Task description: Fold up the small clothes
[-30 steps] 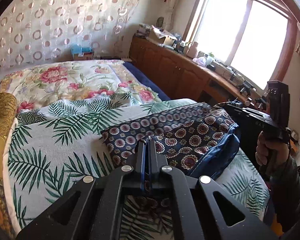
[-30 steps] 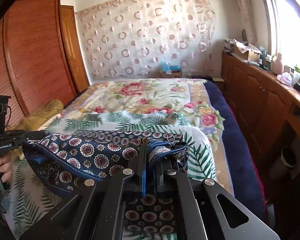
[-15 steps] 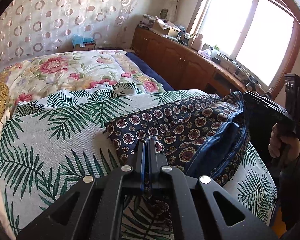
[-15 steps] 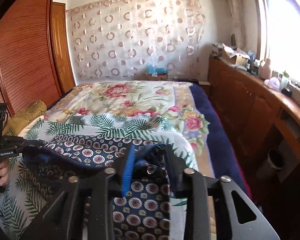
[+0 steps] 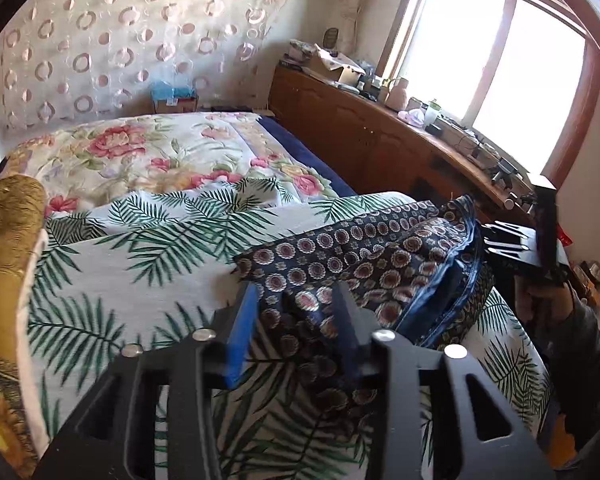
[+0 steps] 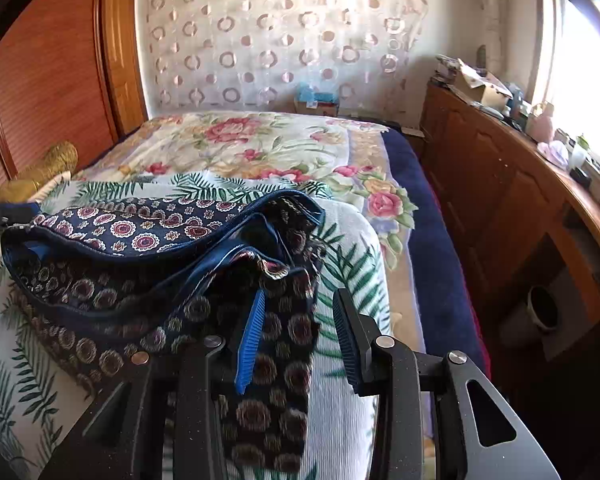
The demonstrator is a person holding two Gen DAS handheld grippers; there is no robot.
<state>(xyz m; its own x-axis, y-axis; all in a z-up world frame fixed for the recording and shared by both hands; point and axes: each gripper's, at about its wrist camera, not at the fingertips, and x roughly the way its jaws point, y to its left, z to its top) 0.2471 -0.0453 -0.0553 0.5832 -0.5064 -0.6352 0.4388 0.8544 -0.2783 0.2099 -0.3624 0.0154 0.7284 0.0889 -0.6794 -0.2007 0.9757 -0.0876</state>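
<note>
Left claw (image 5: 296, 300): fingers spread wide, gripping nothing; patterned navy garment (image 5: 364, 264) bunched between and under fingers. Right claw (image 6: 300, 316): fingers also wide apart, empty; garment (image 6: 148, 240) lies under left finger and ahead of it. Garment rumpled, half-folded on palm-leaf blanket (image 5: 112, 276) on bed (image 6: 260, 148).

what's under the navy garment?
The navy garment lies on a palm-print cover, visible all around it. Its folded layers gape open, showing only its own fabric; anything beneath is covered.
</note>
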